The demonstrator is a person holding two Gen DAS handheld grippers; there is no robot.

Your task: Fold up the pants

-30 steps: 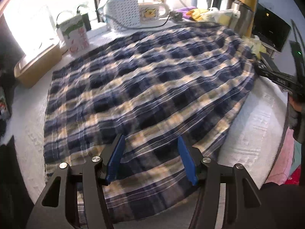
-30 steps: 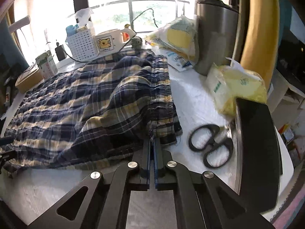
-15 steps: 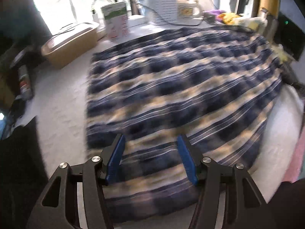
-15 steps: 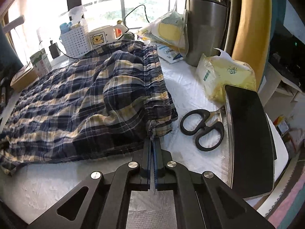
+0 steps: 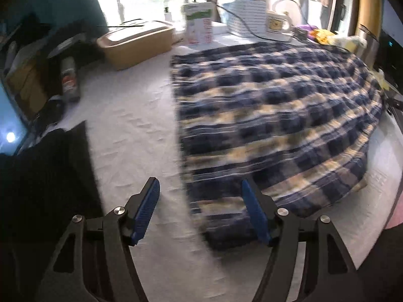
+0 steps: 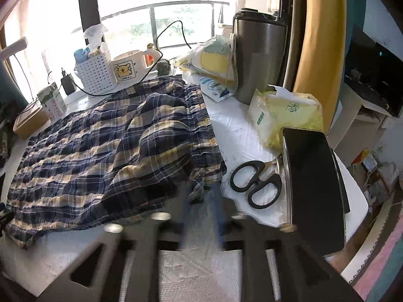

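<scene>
While pants lie lengthwise leftward, waistband beside scissors.

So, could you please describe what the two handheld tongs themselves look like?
The left tongs have black angular arms with triangular cutouts, silver round pivot bolts and ribbed blue finger pads. The right tongs look alike but are motion-blurred. No cables, markings or sleeves show.
</scene>
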